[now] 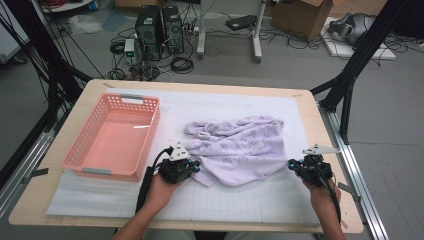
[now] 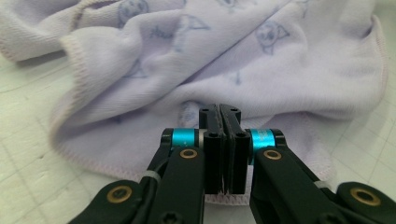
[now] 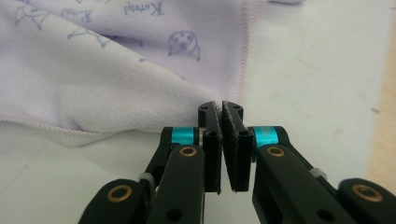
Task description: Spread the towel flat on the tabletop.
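Lilac towel [image 1: 240, 148] lies crumpled mid-table, right of the pink basket [image 1: 112, 136]. Left gripper [image 2: 219, 122] pinches its near-left hem; right gripper [image 3: 221, 122] clamps the near-right corner. Lift both evenly, keeping the edge taut.

Lilac printed towel [image 1: 240, 146], crumpled and loosely bunched, lying on the white mat mid-table

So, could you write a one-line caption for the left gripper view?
Left tool, jaws shut, at the stitched edge of a crumpled lilac printed towel on a gridded white mat.
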`<state>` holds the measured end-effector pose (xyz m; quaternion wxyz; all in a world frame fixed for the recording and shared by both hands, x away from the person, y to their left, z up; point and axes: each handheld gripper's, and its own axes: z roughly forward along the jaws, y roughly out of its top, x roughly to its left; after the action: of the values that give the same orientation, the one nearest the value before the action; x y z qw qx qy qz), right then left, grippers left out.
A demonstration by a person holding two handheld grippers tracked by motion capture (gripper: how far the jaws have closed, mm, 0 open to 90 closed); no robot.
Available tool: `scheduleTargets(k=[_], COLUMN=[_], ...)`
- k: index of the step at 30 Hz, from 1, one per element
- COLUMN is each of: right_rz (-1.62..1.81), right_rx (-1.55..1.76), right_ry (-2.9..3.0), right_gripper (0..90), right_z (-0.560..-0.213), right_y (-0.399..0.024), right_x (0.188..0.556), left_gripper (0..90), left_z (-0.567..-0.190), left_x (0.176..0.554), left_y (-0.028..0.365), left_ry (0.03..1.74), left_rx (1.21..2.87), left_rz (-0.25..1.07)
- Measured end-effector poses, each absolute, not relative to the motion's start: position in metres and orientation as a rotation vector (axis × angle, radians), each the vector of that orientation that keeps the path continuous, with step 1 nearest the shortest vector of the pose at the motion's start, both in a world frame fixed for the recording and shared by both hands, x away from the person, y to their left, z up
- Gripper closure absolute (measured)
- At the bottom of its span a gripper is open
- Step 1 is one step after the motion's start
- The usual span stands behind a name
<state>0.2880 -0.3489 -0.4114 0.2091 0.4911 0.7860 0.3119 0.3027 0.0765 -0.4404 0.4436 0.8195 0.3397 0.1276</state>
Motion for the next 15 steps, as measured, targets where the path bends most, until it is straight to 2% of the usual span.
scheduleTargets(k=[5,7,8,9,10,11,13,15], right_rz=[0.772,0.781,0.8,0.845,0.904,0.951,0.992,0.988], right_rx=[1.374,1.379,1.381,1.387,1.395,1.4,1.372,1.354], right_ry=[2.204,2.204,2.189,2.166,2.144,2.116,2.119,2.139], right_gripper=[86.8,86.1,85.4,77.6,73.5,67.7,64.3,59.4], right_z=[-0.406,-0.404,-0.403,-0.4,-0.398,-0.396,-0.396,-0.402], right_y=[-0.358,-0.361,-0.362,-0.364,-0.367,-0.368,-0.366,-0.359], right_x=[0.271,0.264,0.262,0.26,0.26,0.261,0.268,0.279], left_gripper=[87.2,84.2,75.6,63.9,55.9,52.2,45.0,43.5], left_z=[-0.436,-0.433,-0.432,-0.431,-0.429,-0.429,-0.428,-0.432], left_x=[0.299,0.298,0.298,0.299,0.302,0.304,0.312,0.321], left_y=[0.088,0.09,0.091,0.091,0.091,0.091,0.085,0.077], left_ry=[0.854,0.857,0.849,0.852,0.852,0.852,0.876,0.89], left_rx=[2.0,1.969,1.949,1.919,1.899,1.893,1.902,1.932], left_rz=[0.306,0.314,0.318,0.321,0.306,0.306,0.312,0.311])
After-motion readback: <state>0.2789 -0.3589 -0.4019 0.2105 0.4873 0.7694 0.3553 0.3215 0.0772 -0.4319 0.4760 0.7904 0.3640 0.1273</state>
